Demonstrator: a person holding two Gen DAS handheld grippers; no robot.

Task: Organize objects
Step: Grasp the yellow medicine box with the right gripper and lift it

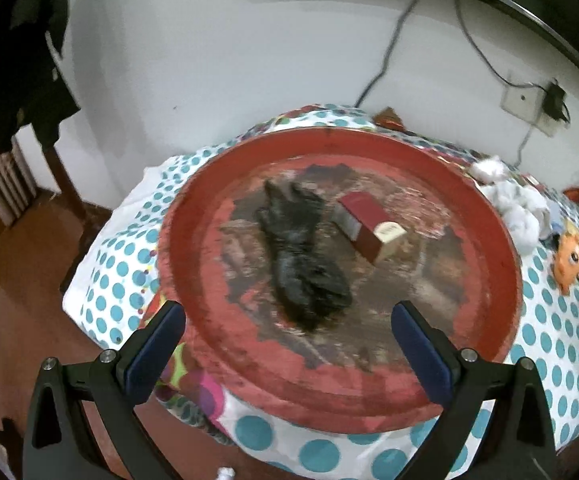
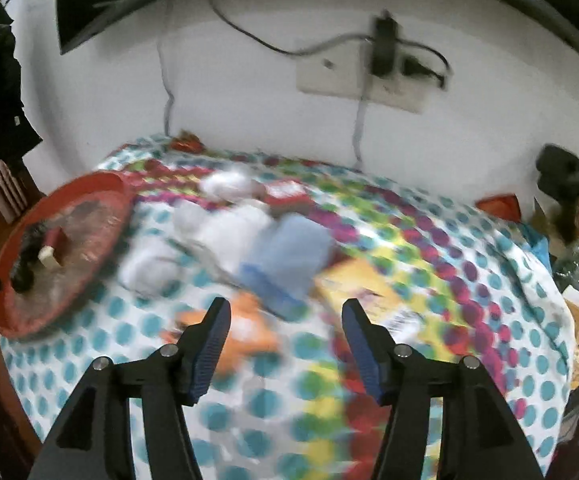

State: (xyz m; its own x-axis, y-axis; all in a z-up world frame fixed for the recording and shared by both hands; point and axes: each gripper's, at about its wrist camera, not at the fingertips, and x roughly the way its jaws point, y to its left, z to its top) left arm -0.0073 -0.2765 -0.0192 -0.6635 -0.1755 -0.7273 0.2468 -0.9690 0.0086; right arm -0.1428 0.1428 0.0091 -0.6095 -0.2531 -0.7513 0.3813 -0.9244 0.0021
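1. Counter (image 2: 369, 420): covered by a polka-dot cloth, teal dots at the edges and multicolour dots in the middle; it fills both of your views.
2. Tray (image 1: 485, 240): round, red, worn bare in the centre. It sits at the counter's left end, directly ahead of your left tool.
3. Glove (image 1: 301, 256): black, lying flat near the tray's middle, fingers toward the wall.
4. Box (image 1: 369, 228): red with a pale end, on the tray just right of the glove, apart from it.
5. Right-wrist view is motion-blurred. Between tray and right tool you have white wads (image 2: 225, 224), a blue item (image 2: 289, 260), an orange toy (image 2: 249, 328) and a yellow pack (image 2: 365, 292), all loose on the cloth.
6. Your left tool (image 1: 287, 320): fingers wide apart, nothing between them, over the tray's near rim.
7. Your right tool (image 2: 285, 320): fingers apart, empty, above the cloth near the orange toy.
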